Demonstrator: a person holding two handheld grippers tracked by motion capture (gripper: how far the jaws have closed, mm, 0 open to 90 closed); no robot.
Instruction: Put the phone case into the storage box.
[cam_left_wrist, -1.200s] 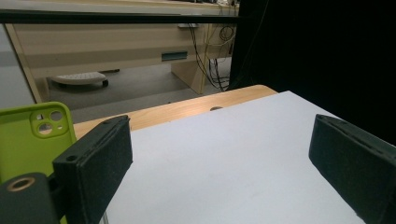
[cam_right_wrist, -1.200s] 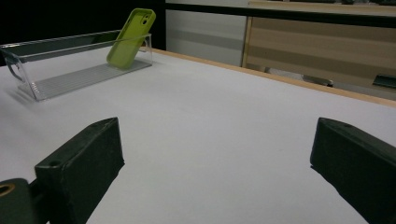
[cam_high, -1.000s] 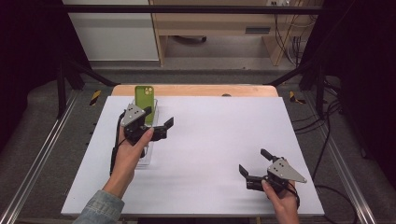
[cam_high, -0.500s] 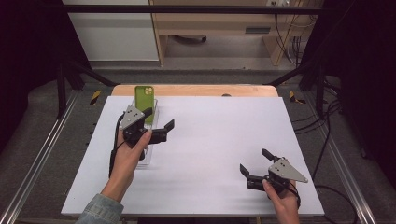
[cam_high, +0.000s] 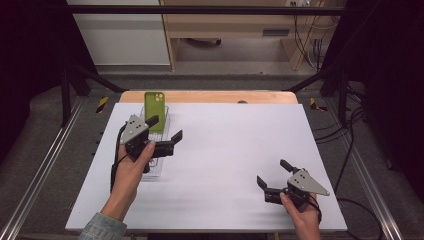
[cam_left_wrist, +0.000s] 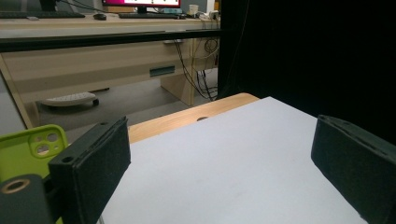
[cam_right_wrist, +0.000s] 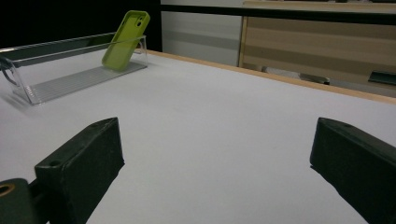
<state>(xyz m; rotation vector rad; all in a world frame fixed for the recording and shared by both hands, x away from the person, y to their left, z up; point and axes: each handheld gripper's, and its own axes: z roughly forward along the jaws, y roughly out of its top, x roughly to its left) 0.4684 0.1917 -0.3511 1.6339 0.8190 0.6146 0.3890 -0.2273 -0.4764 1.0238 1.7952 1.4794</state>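
Black body on the left gripper, a grey three-cornered plate with small dark screw holes on top, black cable looping beside the wrist. Right gripper: same black build, same grey plate. Square, matte, felt-like jaw pads. Denim-blue cuff on the left forearm.

Phone case leans upright at far end of clear tray, far-left part of table. Tray runs from far edge toward the person. Left gripper sits over tray's middle, just near side of the case, likely above it, not touching. Right gripper at near-right of table, well apart from tray. Wooden desk behind table.
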